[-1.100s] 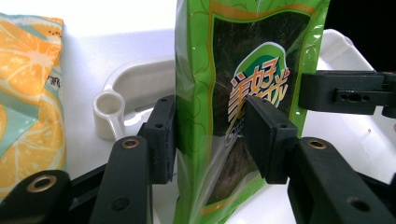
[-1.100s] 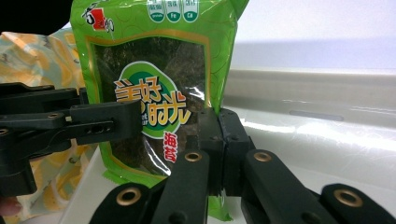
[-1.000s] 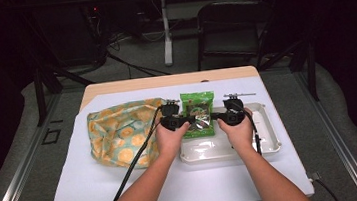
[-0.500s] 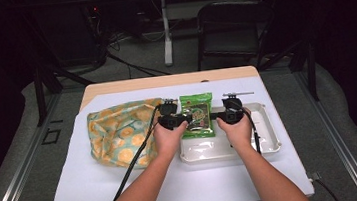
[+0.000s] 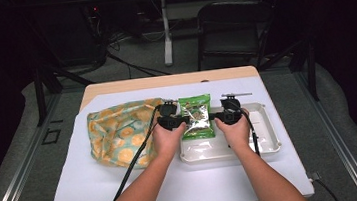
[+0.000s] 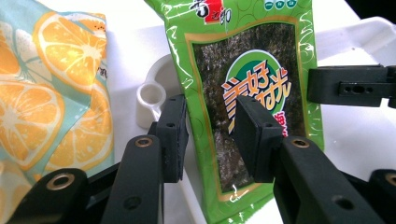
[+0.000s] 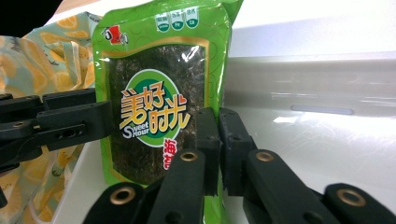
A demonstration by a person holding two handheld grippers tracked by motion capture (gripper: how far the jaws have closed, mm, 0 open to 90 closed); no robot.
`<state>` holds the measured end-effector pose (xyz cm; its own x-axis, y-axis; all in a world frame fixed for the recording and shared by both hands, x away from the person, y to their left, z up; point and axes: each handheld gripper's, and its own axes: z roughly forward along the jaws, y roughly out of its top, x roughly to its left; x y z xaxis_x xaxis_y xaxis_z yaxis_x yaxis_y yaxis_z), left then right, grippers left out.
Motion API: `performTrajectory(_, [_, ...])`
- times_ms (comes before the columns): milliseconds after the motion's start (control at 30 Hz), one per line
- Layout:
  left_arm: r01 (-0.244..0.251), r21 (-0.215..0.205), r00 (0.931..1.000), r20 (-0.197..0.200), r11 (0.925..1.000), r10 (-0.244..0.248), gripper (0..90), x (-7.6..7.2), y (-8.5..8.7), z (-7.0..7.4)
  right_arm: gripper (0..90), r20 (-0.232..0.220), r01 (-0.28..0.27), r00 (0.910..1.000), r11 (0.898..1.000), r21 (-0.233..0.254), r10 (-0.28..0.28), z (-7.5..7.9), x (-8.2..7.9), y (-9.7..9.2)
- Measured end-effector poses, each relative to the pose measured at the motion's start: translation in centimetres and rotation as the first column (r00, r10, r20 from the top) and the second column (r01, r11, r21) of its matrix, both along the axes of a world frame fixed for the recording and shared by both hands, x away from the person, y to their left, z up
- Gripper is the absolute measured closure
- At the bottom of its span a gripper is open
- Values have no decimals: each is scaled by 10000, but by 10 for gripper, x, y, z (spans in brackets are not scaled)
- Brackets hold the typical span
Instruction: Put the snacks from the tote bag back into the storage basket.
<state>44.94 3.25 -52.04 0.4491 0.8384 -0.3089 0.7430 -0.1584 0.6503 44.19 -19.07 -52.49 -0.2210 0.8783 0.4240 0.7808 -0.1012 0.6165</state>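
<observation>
The green seaweed packet (image 7: 159, 93), printed "Sweet Hour", stands at the white tray's (image 5: 266, 141) left edge. We pinch its right edge in our right hand-held gripper (image 7: 218, 135); our left hand-held gripper (image 6: 210, 133), just been closing, straddles its left edge without pressing.

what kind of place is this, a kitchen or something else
Probably a lab or recording studio, not a kitchen: a paper-covered table in a dark room, cables across the floor, an office chair behind.
</observation>
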Motion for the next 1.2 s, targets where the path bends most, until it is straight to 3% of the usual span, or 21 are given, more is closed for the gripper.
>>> performTrajectory(533, [-136,60,9996,264,9999,135,631,-2,7,6,789,-219,-9,9998,9999,-123,7,-4,-1,0])
performTrajectory(633, [-50,-134,9995,318,9999,54,632,-6,9,11,747,-174,8,9998,9999,-170,-11,-3,-4,-2])
performTrajectory(767, [171,-70,9988,450,9998,-167,641,-13,11,17,727,198,-73,9998,9989,-468,83,1,-11,-5])
performTrajectory(900, [361,119,9972,651,9993,-368,649,-19,14,23,714,294,-190,9994,9985,-521,205,7,-17,-7])
performTrajectory(1200, [656,-64,9929,1000,9978,-646,659,-31,24,43,690,1048,-842,9902,9936,-751,918,27,-38,2])
